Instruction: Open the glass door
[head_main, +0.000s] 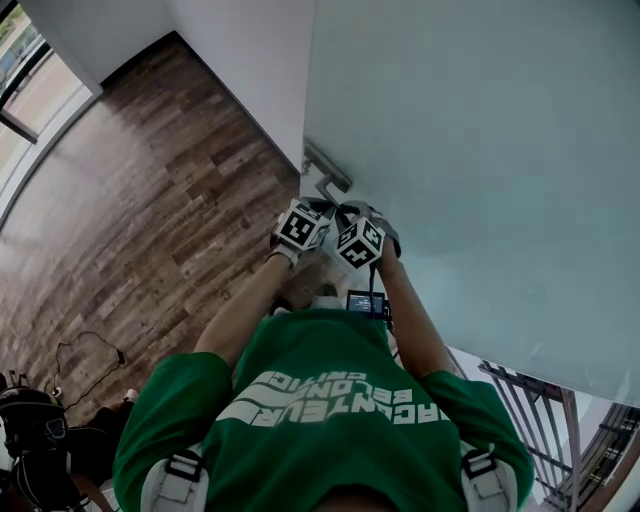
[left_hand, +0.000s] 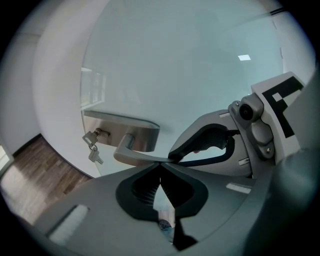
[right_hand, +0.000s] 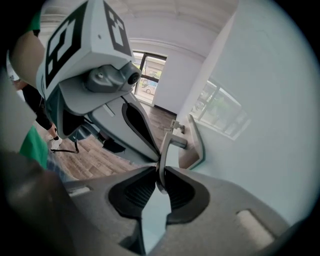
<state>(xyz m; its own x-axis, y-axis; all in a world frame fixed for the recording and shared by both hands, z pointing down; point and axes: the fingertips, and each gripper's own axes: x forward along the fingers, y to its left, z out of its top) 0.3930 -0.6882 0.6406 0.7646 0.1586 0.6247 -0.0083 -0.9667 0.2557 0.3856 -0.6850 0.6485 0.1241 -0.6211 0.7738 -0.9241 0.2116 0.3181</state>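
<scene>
The glass door (head_main: 480, 150) is a pale frosted panel filling the right of the head view. Its metal lever handle (head_main: 327, 185) sticks out at the door's left edge. In the left gripper view the handle (left_hand: 132, 156) juts from a steel lock plate (left_hand: 120, 125) with keys (left_hand: 93, 147) hanging in the lock. My right gripper (right_hand: 161, 182) is shut on the free end of the handle (right_hand: 165, 150). My left gripper (left_hand: 161, 167) is shut, its tips just under the lever with nothing between them. Both grippers (head_main: 318, 212) (head_main: 347, 215) sit side by side at the handle.
Wooden floor (head_main: 150, 200) spreads to the left, bounded by a white wall (head_main: 250, 60) and a window (head_main: 20, 90). Black gear (head_main: 35, 430) and a loose cable (head_main: 90, 355) lie on the floor at lower left. A metal railing (head_main: 540, 400) shows at lower right.
</scene>
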